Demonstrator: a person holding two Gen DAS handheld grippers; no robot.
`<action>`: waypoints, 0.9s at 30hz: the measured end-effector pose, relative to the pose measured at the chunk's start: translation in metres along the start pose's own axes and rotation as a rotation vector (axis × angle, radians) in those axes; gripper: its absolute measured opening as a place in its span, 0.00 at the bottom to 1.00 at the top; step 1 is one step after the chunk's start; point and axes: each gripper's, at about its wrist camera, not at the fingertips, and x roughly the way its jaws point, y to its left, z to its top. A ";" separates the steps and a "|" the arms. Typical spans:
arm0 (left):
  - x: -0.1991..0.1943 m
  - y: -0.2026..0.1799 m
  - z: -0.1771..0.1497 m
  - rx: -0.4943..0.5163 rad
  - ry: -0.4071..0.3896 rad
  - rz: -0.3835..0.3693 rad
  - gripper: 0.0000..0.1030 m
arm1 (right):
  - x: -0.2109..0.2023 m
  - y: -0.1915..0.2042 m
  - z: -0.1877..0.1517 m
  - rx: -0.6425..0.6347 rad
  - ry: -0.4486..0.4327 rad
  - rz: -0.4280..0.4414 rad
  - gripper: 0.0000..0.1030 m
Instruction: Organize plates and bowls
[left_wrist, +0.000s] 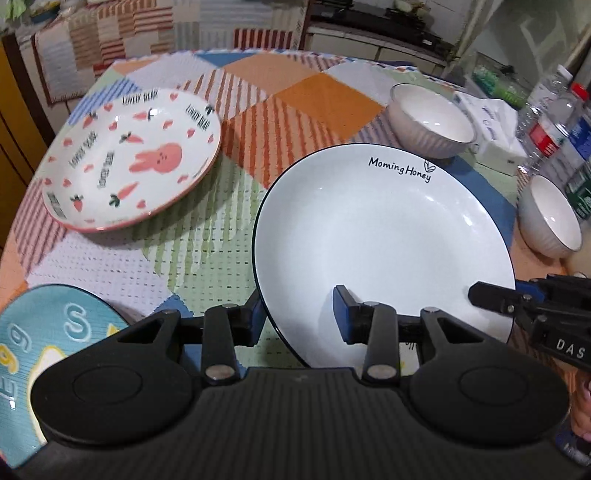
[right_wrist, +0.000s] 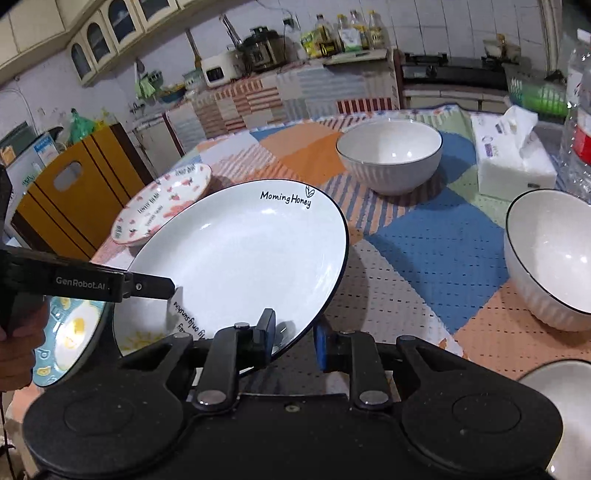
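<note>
White plate (left_wrist: 384, 236) pinched at its near rim by both hand-held grippers, left (left_wrist: 299, 314) & right (right_wrist: 291, 338), off the worktop (right_wrist: 424, 236).
Rim text: "Morning Honey"; left one's marked "GenRobot.AI".

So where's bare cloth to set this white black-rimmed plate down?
Widest bare patch: between the pink rabbit-print plate and the far ribbed white bowl. It is crowded on the side with the nearer white bowl, tissue box and bottles.

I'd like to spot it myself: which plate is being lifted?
Look at the patchwork tablecloth. Above its near edge, both grippers pinch one big white plate. Unlike the rabbit-and-carrot plate beside it, it is plain, dark-rimmed, lettered "Morning Honey".
</note>
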 end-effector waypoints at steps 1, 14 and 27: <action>0.004 0.002 0.000 -0.007 0.004 0.000 0.36 | 0.003 0.001 0.001 -0.006 0.008 -0.006 0.26; 0.021 -0.015 -0.005 0.038 0.018 0.055 0.36 | 0.034 0.007 0.016 0.005 0.141 -0.170 0.29; 0.002 -0.014 -0.007 0.093 0.082 0.041 0.36 | 0.024 0.020 0.019 0.004 0.134 -0.242 0.34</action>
